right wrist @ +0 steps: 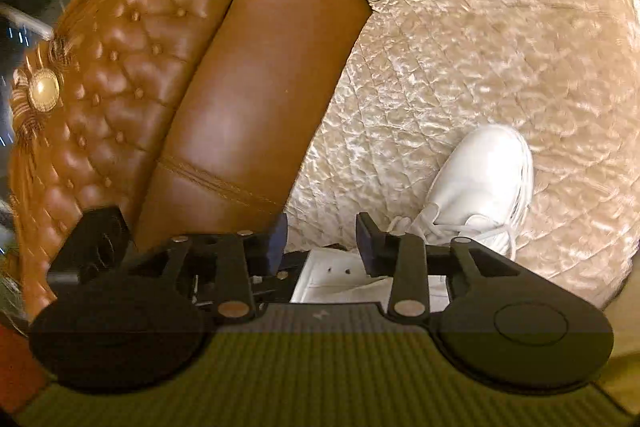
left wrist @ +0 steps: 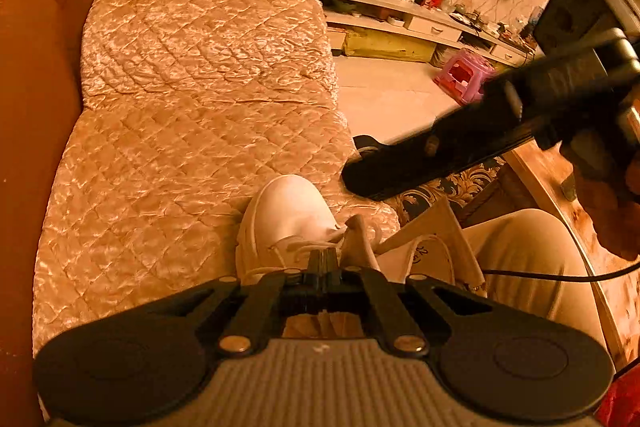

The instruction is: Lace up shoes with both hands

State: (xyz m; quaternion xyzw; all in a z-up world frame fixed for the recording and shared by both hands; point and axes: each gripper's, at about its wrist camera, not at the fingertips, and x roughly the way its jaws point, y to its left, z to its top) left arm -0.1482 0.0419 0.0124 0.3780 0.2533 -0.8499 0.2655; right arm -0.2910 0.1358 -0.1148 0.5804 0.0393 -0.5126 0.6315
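Shoe [left wrist: 288, 215] laces [left wrist: 304, 247] in left gripper [left wrist: 323, 259]

The left hand-held gripper [left wrist: 323, 259] is black — two flat linkage bars fixed with round brass-coloured rivets, rounded black lobes at left and right, and a grey ribbed body between them. The right hand-held gripper [right wrist: 322, 241] has the same black links and rivets, dark blue pads on its fingers [right wrist: 277, 239], and a ribbed body. A thin black cable [left wrist: 560, 275] trails near the person's pale beige trousers [left wrist: 524, 267].
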